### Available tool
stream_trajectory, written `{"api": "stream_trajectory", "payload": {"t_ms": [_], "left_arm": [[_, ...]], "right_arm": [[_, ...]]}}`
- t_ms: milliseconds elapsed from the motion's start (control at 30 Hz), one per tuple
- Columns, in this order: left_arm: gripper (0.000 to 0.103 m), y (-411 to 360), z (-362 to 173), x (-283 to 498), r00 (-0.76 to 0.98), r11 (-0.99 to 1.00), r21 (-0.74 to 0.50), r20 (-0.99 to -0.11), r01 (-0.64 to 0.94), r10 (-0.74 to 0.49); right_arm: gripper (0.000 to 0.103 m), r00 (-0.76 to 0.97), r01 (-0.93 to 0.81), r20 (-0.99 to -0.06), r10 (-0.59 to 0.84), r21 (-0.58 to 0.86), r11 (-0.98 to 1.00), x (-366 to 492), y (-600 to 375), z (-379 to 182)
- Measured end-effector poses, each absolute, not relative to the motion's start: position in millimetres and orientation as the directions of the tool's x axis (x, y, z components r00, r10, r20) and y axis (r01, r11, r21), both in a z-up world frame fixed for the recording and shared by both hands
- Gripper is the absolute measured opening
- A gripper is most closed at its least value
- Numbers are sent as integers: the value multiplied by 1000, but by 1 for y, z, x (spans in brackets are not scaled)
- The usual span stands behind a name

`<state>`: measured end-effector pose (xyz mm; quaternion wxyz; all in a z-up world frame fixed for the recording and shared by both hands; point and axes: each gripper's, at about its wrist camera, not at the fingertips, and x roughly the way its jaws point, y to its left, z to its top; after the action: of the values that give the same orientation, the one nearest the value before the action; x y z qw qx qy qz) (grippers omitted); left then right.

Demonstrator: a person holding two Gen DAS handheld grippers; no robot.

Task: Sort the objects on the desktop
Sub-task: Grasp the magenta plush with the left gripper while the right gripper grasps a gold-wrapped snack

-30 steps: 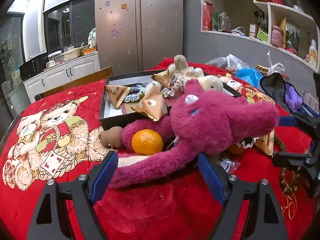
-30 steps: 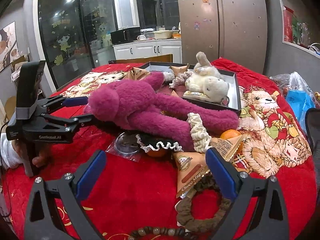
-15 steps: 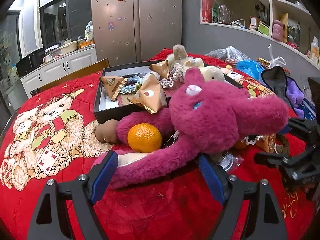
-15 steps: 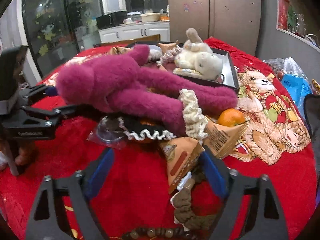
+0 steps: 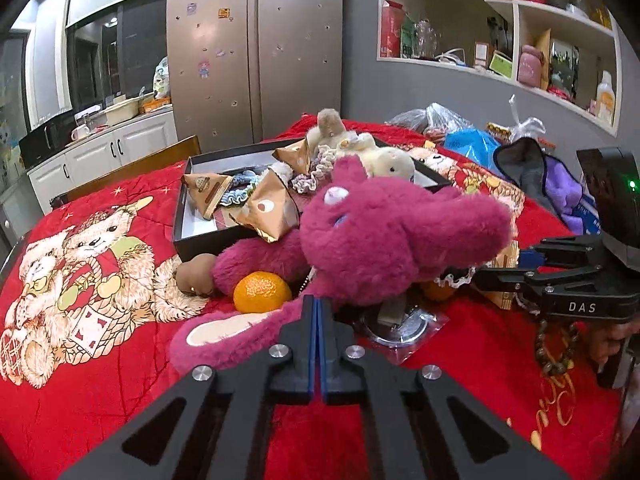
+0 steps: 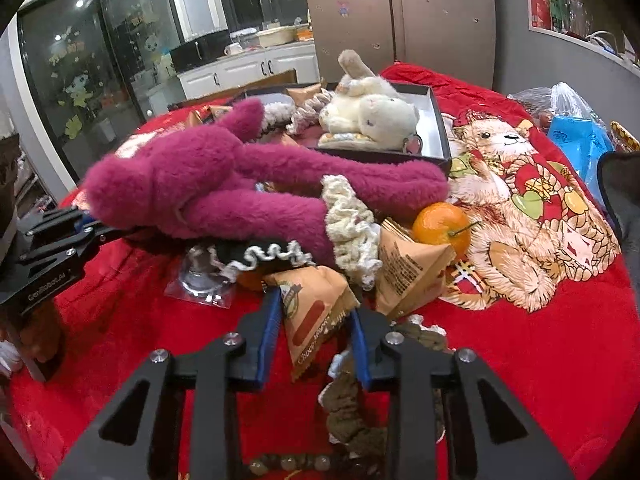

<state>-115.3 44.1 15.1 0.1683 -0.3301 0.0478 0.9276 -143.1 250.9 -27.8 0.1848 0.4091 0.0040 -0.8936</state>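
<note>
1. Clamps the snack packet (image 6: 312, 320) in the right hand-held gripper (image 6: 314, 304), jaws just closed in to a narrow gap with a pad pressing on each side; packet low on the red tabletop (image 6: 520, 360), at 6 o'clock of the purple plush (image 6: 208, 184).
2. Shows the left hand-held gripper (image 5: 316, 304) fully shut, pads meeting, tip against the plush's arm; cannot tell whether any fur is pinched.
3. Risks crushing or splitting the packet, judging by the thin, puffed foil.
4. Risks dragging neighbours on lifting: cream scrunchie (image 6: 352, 224) and second packet (image 6: 408, 268) at 1 o'clock touching it, brown scrunchie (image 6: 352, 412) under its tail at 6 o'clock.
5. May roll the orange (image 5: 262, 292), wedged against the plush, if the plush shifts.
6. Holds, in the black box (image 5: 200, 242) at 12 o'clock: more triangular packets (image 5: 208, 196), a cream rabbit toy (image 5: 384, 160), frilly scrunchies (image 5: 236, 194). Already crowded; the plush overlapping its near wall could block a clean drop.
</note>
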Motion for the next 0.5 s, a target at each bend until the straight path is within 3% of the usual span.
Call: {"api": "stream_trajectory", "payload": {"t_ms": [500], "left_arm": [[0,50,34,-101,-758,-931,29,-589,-364,278]], "right_arm": [[31,-649,343,-635,-419,246,-906,-130,265,1]]}}
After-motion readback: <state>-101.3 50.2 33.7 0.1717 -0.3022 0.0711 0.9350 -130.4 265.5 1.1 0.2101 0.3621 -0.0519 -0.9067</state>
